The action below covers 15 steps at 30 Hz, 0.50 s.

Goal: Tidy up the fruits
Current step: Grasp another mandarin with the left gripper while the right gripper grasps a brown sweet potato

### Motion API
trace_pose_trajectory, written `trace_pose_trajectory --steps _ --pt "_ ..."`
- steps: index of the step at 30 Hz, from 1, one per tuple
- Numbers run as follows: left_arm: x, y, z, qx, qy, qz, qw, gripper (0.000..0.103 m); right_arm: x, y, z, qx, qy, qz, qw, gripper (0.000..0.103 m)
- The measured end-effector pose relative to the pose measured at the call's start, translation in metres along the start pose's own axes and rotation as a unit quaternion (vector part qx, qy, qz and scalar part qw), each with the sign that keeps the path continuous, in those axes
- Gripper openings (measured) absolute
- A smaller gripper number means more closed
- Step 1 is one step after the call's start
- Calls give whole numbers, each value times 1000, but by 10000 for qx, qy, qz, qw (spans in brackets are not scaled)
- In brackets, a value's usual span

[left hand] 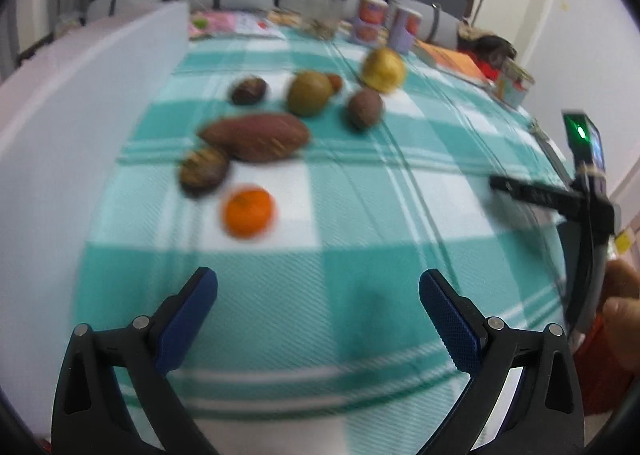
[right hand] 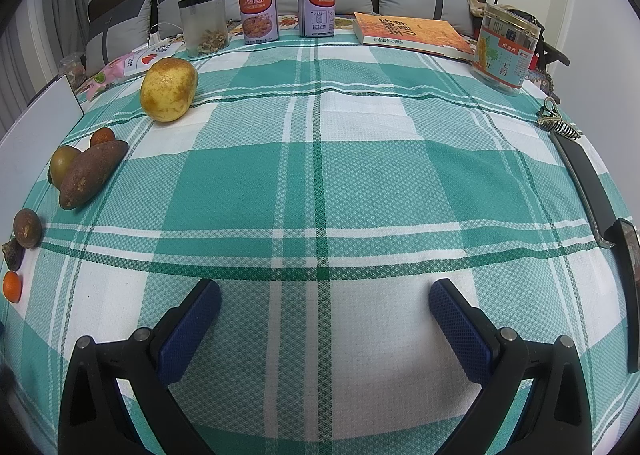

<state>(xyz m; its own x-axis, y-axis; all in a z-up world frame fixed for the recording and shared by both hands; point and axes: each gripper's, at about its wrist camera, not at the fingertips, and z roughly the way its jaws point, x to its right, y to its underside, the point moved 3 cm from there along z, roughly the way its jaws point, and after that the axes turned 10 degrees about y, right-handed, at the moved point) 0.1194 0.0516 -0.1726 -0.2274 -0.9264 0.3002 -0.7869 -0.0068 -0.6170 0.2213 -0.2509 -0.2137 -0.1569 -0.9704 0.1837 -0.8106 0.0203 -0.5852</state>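
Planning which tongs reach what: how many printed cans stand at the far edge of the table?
2. One can stands left of centre beside the clear container; the other can stands just right of it, near the orange book. None looks hidden.

Two low wrist views, shared tablecloth

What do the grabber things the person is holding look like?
Both the left gripper and the right gripper have two black plastic arms with silver round pins. Their fingertips wear dark blue bumpy pads. In the left wrist view, the right one carries a small box with a green light.
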Motion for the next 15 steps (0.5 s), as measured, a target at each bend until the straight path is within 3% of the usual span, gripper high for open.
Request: trace_pose_trajectory --steps 4,8,13,15 --pt "-26 -28 -1 165 -248 -300 9991 100 0 0 0 0 -1 0 10000 103" --pt "-38 -27 10 -172 -75 -329 9993 97 0 0 0 0 0 -1 10000 103" --pt "-35 -22 27 -356 -145 -310 9988 73 0 0 0 0 1 -2 10000 103" --pt "-31 -24 36 -396 -397 -214 9982 72 0 0 0 0 2 -3 10000 103"
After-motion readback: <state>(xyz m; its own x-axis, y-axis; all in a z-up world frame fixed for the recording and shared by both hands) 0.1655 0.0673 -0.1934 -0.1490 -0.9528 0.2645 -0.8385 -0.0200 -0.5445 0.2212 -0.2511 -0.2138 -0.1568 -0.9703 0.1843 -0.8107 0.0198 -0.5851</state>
